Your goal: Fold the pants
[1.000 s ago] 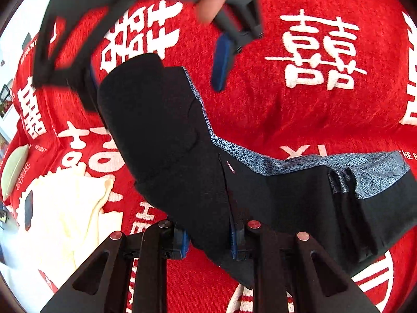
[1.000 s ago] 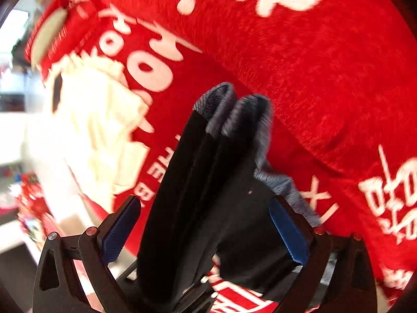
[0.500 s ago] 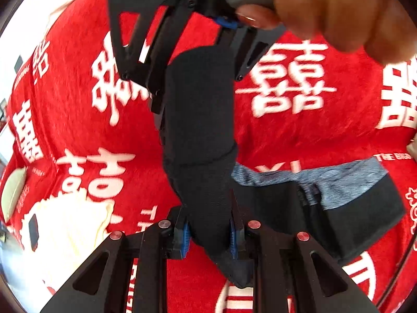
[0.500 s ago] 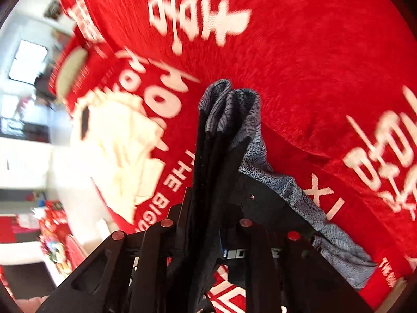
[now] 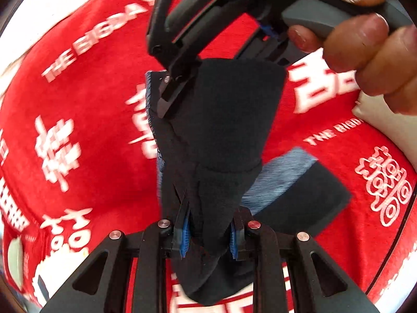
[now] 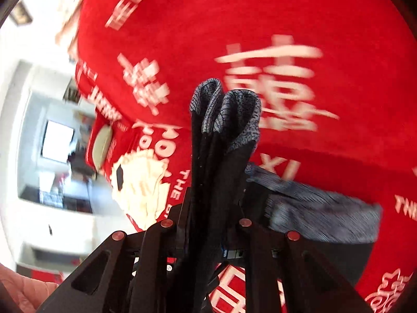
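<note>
Left tongs (image 5: 209, 234): narrowed and clamped on a thick fold of the black pants (image 5: 224, 140), blue pads pressing the cloth from both sides at 6 o'clock of the left wrist view. The pants rise from there toward 12 o'clock, lifted off the red cloth (image 5: 86, 120) with white lettering.

Right tongs (image 6: 206, 237): narrowed and clamped on bunched layers of the same pants (image 6: 216, 172); the grey patterned waistband (image 6: 229, 109) stands up at centre. A further grey-banded portion trails toward 4 o'clock over the red cloth.

In the left wrist view, a hand (image 5: 370, 52) grips the right tongs' handle at 1 o'clock. A cream garment (image 6: 140, 185) lies at 8 o'clock in the right wrist view.
</note>
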